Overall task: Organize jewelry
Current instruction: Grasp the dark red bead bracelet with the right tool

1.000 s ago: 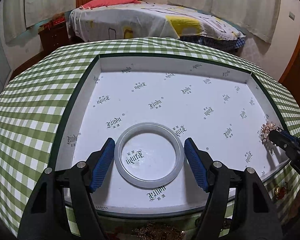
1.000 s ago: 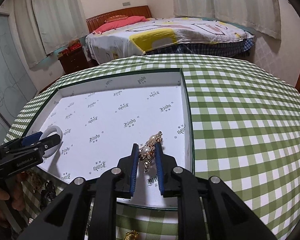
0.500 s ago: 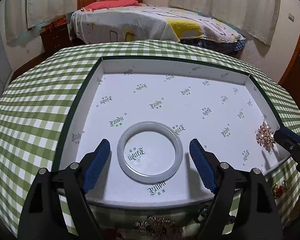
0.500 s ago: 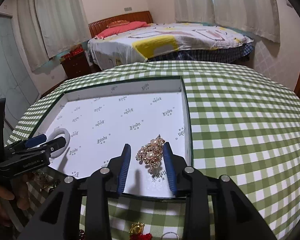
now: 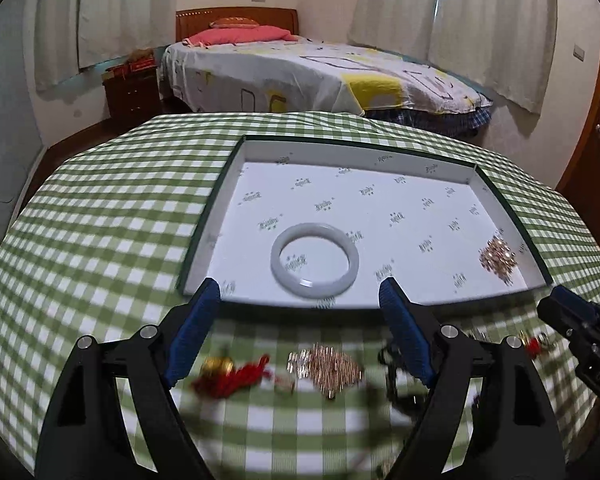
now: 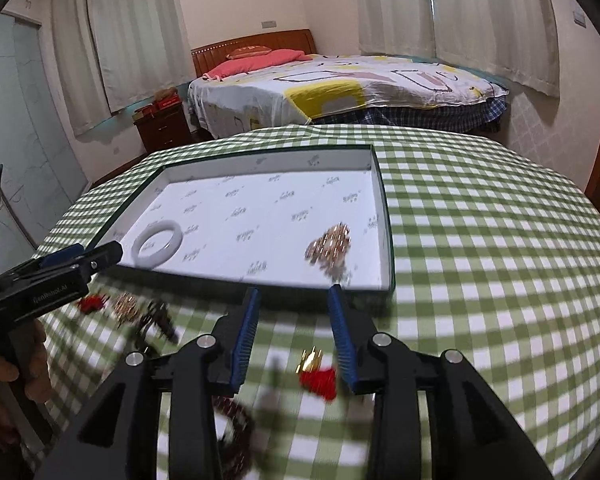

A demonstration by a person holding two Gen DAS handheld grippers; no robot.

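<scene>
A white bangle (image 5: 315,259) lies in the near left part of the shallow white box (image 5: 340,148); it also shows in the right wrist view (image 6: 158,243). A gold pearl brooch (image 5: 497,258) lies near the box's right wall, also in the right wrist view (image 6: 329,247). My left gripper (image 5: 300,304) is open and empty, just short of the box's near edge. My right gripper (image 6: 294,300) is open and empty, just short of the near edge behind the brooch. Loose jewelry lies on the cloth: a red tassel charm (image 5: 230,374), a gold piece (image 5: 326,364), a dark chain (image 5: 398,376), a red-gold charm (image 6: 318,372).
The box (image 6: 386,216) sits on a green checked tablecloth (image 5: 100,232). A dark bead string (image 6: 236,420) lies under the right gripper. A bed (image 5: 300,72) and a nightstand (image 5: 130,92) stand beyond the table. The cloth to the box's right (image 6: 480,240) holds nothing.
My right gripper opened and let the brooch go in the box. Both grippers drew back out of the box toward the near table edge. The bangle stayed where it lay.
</scene>
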